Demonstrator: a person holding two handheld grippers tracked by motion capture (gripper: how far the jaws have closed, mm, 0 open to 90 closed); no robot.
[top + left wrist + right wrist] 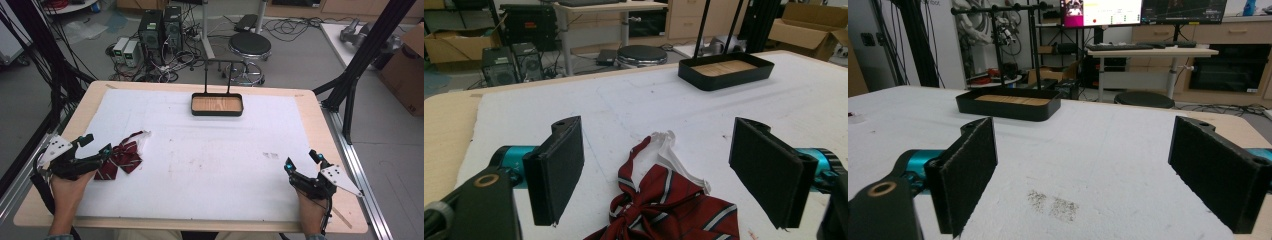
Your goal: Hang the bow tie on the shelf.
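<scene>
A dark red striped bow tie (122,158) with a white strap lies on the white mat at the left. My left gripper (98,144) is open just left of it, jaws spread wide. In the left gripper view the bow tie (669,207) lies between and just ahead of the two black pads (559,167), untouched. My right gripper (303,161) is open at the right side of the mat, over bare mat with a small dark smudge (1055,204) ahead of it. A black tray (217,105) with a wooden floor and an upright rack stands at the far middle.
The white mat (210,160) covers most of the wooden table (320,115). Beyond the table's far edge are a round stool (249,47), computer towers and cables on the floor. A cardboard box (407,65) is at the far right. Black frame posts flank the table.
</scene>
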